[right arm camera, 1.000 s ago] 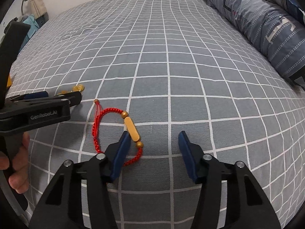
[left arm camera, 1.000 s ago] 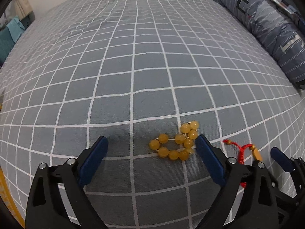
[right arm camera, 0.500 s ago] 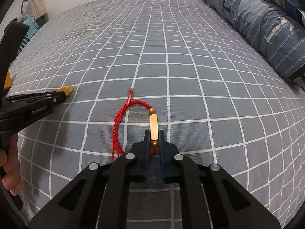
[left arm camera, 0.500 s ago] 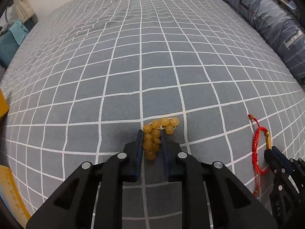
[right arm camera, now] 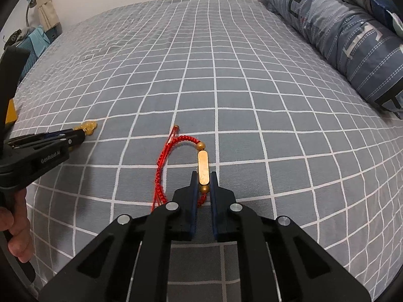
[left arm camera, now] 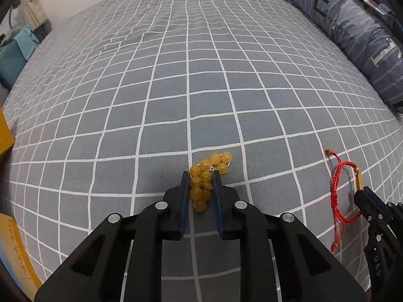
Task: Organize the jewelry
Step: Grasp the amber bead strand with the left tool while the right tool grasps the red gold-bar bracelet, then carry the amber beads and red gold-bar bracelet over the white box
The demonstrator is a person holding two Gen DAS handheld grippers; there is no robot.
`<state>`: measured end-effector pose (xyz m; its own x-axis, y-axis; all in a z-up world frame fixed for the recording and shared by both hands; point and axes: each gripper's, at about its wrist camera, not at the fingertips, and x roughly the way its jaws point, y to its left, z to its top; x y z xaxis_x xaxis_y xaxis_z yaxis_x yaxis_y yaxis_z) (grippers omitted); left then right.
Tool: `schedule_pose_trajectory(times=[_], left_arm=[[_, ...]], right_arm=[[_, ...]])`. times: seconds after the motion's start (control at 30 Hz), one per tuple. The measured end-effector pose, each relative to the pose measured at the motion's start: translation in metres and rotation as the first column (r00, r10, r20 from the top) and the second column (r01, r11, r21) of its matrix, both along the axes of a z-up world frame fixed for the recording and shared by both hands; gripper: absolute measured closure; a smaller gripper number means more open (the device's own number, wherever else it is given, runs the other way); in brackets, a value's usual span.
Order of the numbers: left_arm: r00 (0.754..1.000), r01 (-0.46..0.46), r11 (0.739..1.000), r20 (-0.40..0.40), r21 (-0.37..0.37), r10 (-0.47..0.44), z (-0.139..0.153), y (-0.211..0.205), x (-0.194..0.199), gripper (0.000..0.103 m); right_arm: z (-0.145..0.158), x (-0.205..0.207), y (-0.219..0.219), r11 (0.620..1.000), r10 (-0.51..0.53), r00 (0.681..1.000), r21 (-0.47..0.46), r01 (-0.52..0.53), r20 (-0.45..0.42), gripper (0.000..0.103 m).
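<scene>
A yellow bead bracelet (left arm camera: 206,176) lies bunched on the grey checked bedspread (left arm camera: 191,80). My left gripper (left arm camera: 200,180) is shut on it, with several beads sticking out past the fingertips. A red cord bracelet (right arm camera: 181,161) with a gold bar (right arm camera: 203,167) lies to its right. My right gripper (right arm camera: 203,176) is shut on the gold bar's near end. In the left wrist view the red bracelet (left arm camera: 338,191) and the right gripper (left arm camera: 362,191) show at the right edge. In the right wrist view the left gripper (right arm camera: 78,136) and the beads (right arm camera: 89,125) show at the left.
A rolled blue patterned duvet (left arm camera: 352,30) lies along the bed's right side. A yellow box edge (left arm camera: 6,136) sits at the left. A teal bag (left arm camera: 12,58) stands beyond the bed's left corner. My hand (right arm camera: 12,226) holds the left gripper's handle.
Both grippers went from open around their bracelets to shut on them a second ago. Since half a second ago both grips hold, and the views have barely shifted.
</scene>
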<state>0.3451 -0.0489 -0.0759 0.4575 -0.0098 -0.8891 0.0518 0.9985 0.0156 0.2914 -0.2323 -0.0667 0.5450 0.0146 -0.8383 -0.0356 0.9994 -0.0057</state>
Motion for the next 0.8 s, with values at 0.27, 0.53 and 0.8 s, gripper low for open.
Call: schedule_pose_trajectory(times=[0.27, 0.53, 0.8], left_arm=[[1.0, 0.003, 0.999, 0.023, -0.038, -0.002, 0.013, 0.001, -0.018, 0.086], [0.999, 0.004, 0.998, 0.053, -0.064, 0.0, 0.03, 0.006, -0.04, 0.086], [0.993, -0.002, 0.996, 0.116, -0.085, 0.012, 0.06, 0.018, -0.066, 0.086]], right_arm=[[0.019, -0.011, 0.003, 1.0, -0.008, 0.999, 0.001, 0.008, 0.041, 0.095], [0.039, -0.028, 0.004, 1.0, -0.01, 0.996, 0.012, 0.009, 0.088, 0.095], [0.06, -0.041, 0.008, 1.0, -0.011, 0.992, 0.013, 0.009, 0.126, 0.095]])
